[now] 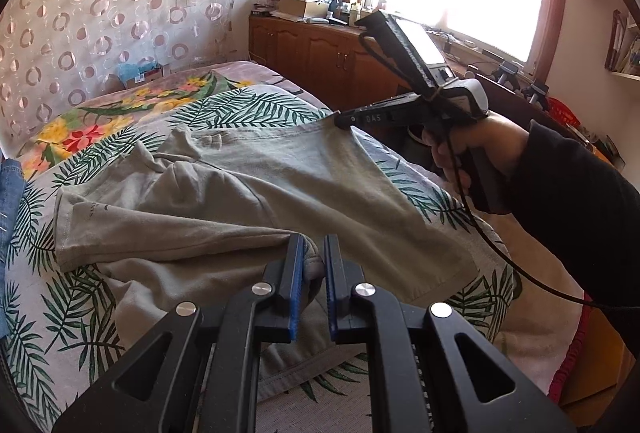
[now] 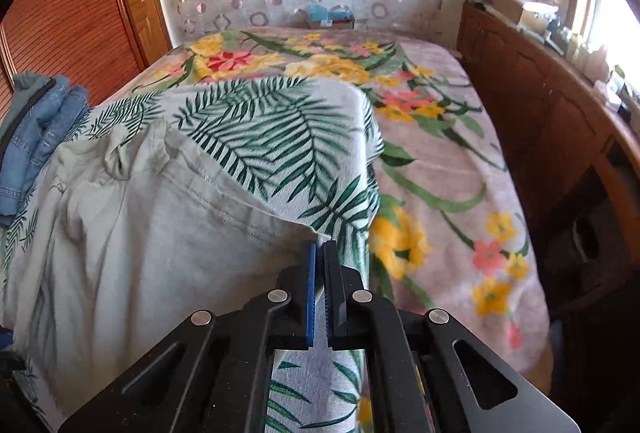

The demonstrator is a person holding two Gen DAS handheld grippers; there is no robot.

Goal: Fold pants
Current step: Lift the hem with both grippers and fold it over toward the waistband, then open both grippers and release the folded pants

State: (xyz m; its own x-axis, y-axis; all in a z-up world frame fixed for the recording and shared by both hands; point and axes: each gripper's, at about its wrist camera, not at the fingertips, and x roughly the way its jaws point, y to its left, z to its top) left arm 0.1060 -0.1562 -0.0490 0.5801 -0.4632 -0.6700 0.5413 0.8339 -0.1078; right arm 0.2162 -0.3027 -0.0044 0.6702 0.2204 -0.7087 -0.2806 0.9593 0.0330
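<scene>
Grey-green pants (image 1: 240, 193) lie crumpled on a leaf-print cloth (image 1: 248, 105) spread over the bed. In the left wrist view my left gripper (image 1: 312, 253) is shut on a bunched fold of the pants at their near edge. The right gripper (image 1: 341, 121) pinches the far right corner of the fabric and lifts it slightly off the bed. A hand in a black sleeve (image 1: 560, 201) holds that gripper. In the right wrist view the right gripper (image 2: 319, 249) is shut on that hemmed corner, and the pants (image 2: 140, 233) stretch away to the left.
Folded denim clothes (image 2: 44, 129) sit at the bed's left edge. A floral blanket (image 2: 440, 161) covers the bed to the right. A wooden cabinet (image 2: 560, 137) with clutter on top runs along the window wall. A black cable (image 1: 492, 245) hangs from the right gripper.
</scene>
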